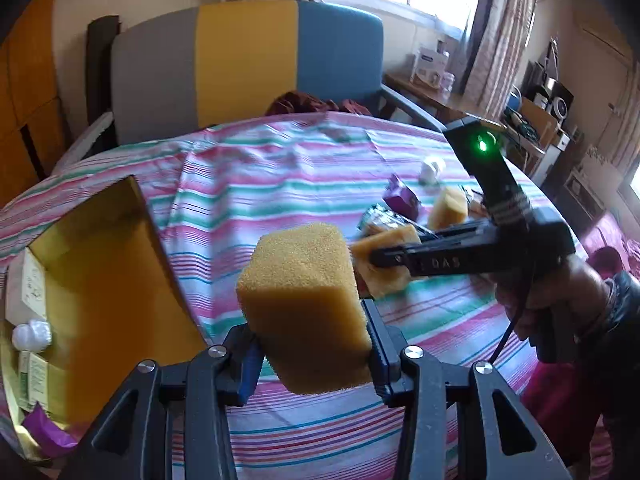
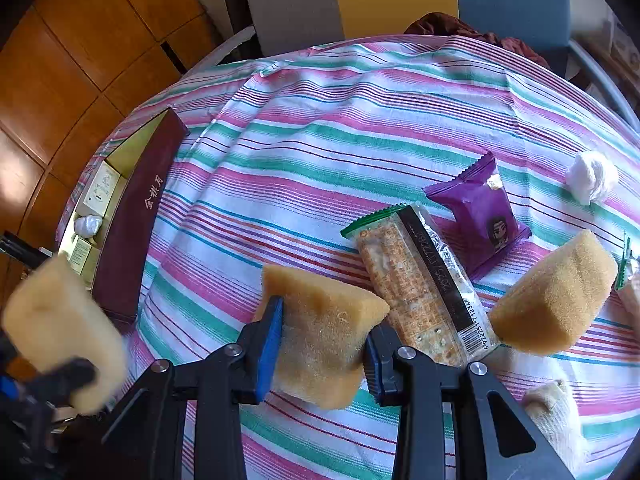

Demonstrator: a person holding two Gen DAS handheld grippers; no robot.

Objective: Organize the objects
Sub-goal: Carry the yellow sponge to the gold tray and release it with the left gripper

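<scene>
So you've got a sponge in each gripper right now. Your left gripper (image 1: pixel 312 344) is clamped on a yellow sponge block (image 1: pixel 304 304), held up in the air just right of the open box (image 1: pixel 100 264), not over it yet. Your right gripper (image 2: pixel 320 344) has its blue pads squeezed onto a second, paler sponge (image 2: pixel 324 332), low over the striped tablecloth (image 2: pixel 320 140), well to the right of the box; I can't tell if it's fully lifted off the cloth.

My read: you're mid-carry on the left one and just finishing the grab on the right. The box already has small cartons, a white wad and something purple inside, so that's clearly where stuff goes.

Next move looks like swinging the left sponge over the box's gold interior and letting go, keeping it clear of the dark red box wall (image 2: pixel 132 220). Then bring the right one across the same way.

Still out on the cloth, farther right of the box: a cracker pack (image 2: pixel 420 280), a purple snack packet (image 2: pixel 476 220), a third sponge (image 2: pixel 556 292) and a white wad (image 2: pixel 592 176). The cracker pack sits right against your right gripper, so lift straight up or you'll drag it.
</scene>
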